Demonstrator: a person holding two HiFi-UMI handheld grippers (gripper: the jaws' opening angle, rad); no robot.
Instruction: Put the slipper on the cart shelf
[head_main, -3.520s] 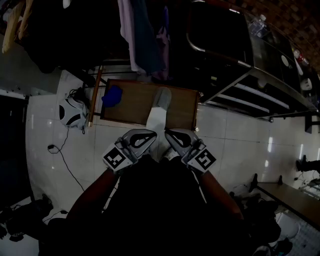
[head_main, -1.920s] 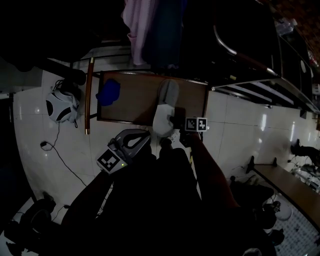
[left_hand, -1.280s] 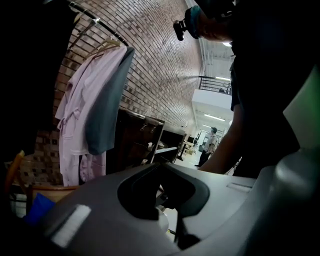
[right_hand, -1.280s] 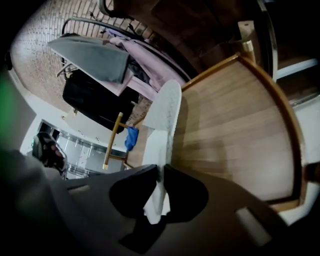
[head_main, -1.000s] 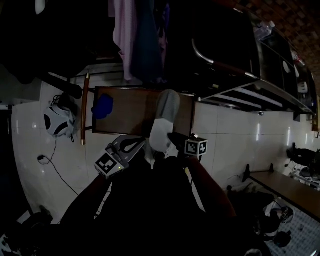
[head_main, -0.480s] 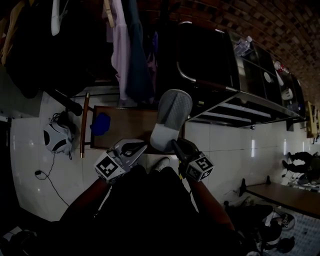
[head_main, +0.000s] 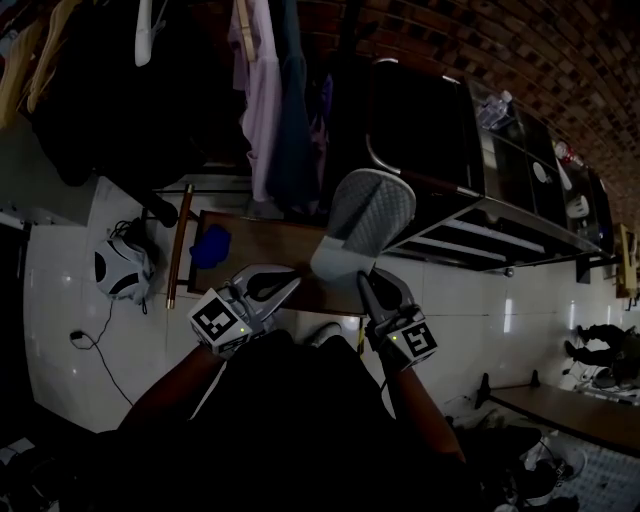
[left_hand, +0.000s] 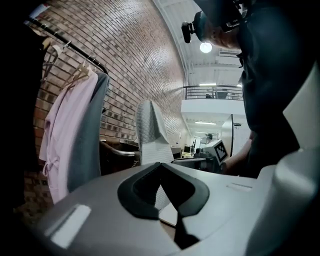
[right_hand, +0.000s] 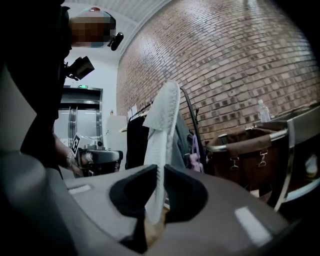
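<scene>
Grey slipper (head_main: 368, 218) sits pinched in the right gripper's (head_main: 366, 283) jaws; the left gripper's (head_main: 288, 287) jaws are closed, empty.

Indoor hall, staged laundry corner. Red brick wall (right_hand: 240, 60). Against it: hanging pink and grey garments (left_hand: 70, 135), brown canvas metal-framed cart (right_hand: 250, 145). Below: glossy white tile floor (head_main: 80, 340). At wall's far end: railed white mezzanine (left_hand: 212, 92).

The right tongs (head_main: 364, 284) pinch the slipper (head_main: 366, 222); the left tongs (head_main: 290, 284) sit closed.
</scene>
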